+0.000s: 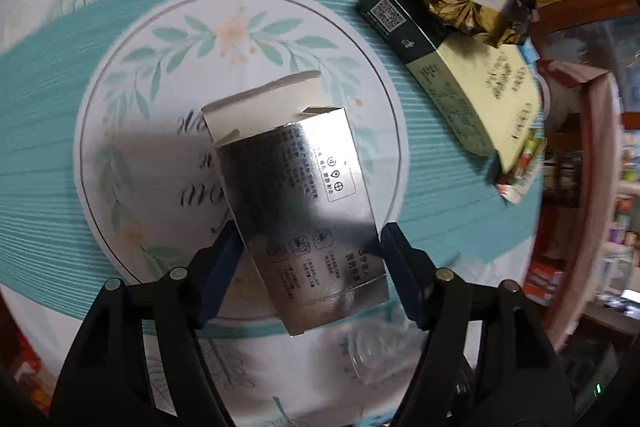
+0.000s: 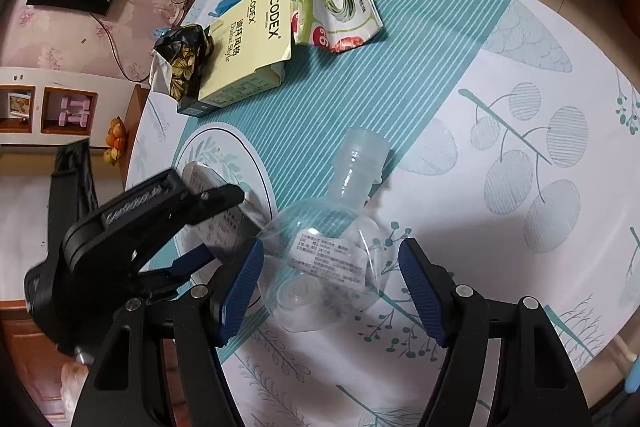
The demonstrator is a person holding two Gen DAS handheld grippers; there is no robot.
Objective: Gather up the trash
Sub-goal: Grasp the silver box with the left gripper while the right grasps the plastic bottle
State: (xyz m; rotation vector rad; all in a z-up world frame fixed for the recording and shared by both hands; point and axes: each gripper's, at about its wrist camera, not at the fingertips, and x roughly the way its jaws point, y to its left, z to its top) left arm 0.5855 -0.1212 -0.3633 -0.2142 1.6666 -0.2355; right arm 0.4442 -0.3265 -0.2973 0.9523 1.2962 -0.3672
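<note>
Two grippers seen over patterned tablecloth (image 2: 460, 75). Silver carton (image 1: 296, 203) pinched between fingers of left gripper (image 1: 310, 247), open flap toward 11 o'clock. Clear plastic bottle (image 2: 326, 247) lying between spread fingers of right gripper (image 2: 332, 259), contact not discernible, neck toward 12 o'clock. Left gripper also visible at 9 o'clock of bottle. Yellow CODEX box (image 2: 248, 47), crumpled dark-gold wrapper (image 2: 182, 61), red-white snack packet (image 2: 340, 15) grouped at 11 o'clock, well apart from bottle.

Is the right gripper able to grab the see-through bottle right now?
Probably yes. The clear plastic bottle lies on the table between the open right gripper fingers, nothing covering it. The left gripper, at the silver box, sits just beside.
</note>
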